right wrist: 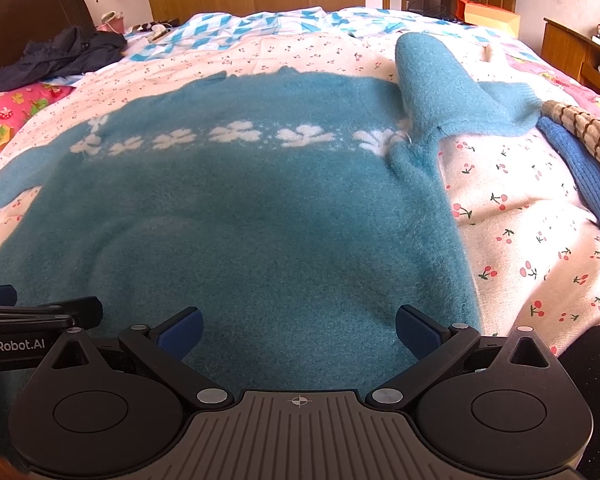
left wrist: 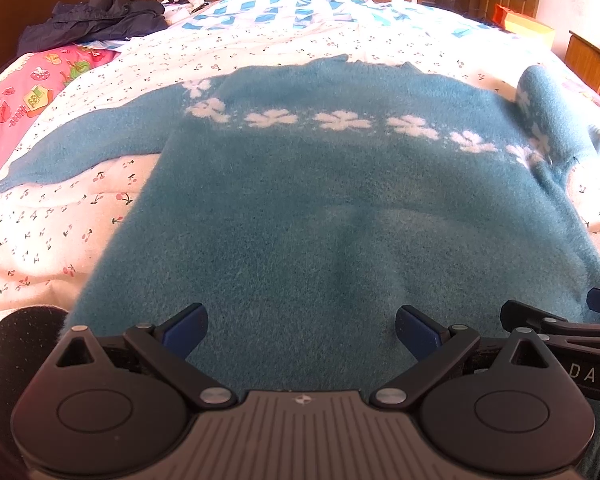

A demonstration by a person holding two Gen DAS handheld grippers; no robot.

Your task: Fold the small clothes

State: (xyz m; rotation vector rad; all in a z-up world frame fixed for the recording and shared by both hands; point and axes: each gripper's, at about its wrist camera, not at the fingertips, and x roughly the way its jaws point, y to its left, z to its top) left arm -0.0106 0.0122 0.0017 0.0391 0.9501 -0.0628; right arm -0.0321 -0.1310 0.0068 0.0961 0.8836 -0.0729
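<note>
Bed [left wrist: 40,232] first: it is big, with a white cover dotted with little cherries, and it holds everything. Spread flat on it is a fuzzy blue sweater [left wrist: 320,208] with a row of white flowers [left wrist: 340,120] across the chest. Its neck points away and its bottom edge lies close to both tools. One sleeve [left wrist: 84,148] lies out straight to the left. The other sleeve [right wrist: 432,84] is bunched up and bent near the right shoulder. A dark blue knit thing [right wrist: 580,168] lies just beside the sweater on the right, and a dark coat [left wrist: 96,16] sits far back. The left gripper [left wrist: 300,334] hangs just over the bottom edge, its jaws wide open and holding nothing. The right gripper [right wrist: 298,334] is beside it, also wide open and empty. Folding looks like it has not begun yet. I think the next move needs each tool to pinch a part of the sweater, maybe the bottom corners or a sleeve, and the messy sleeve may need smoothing first.
</note>
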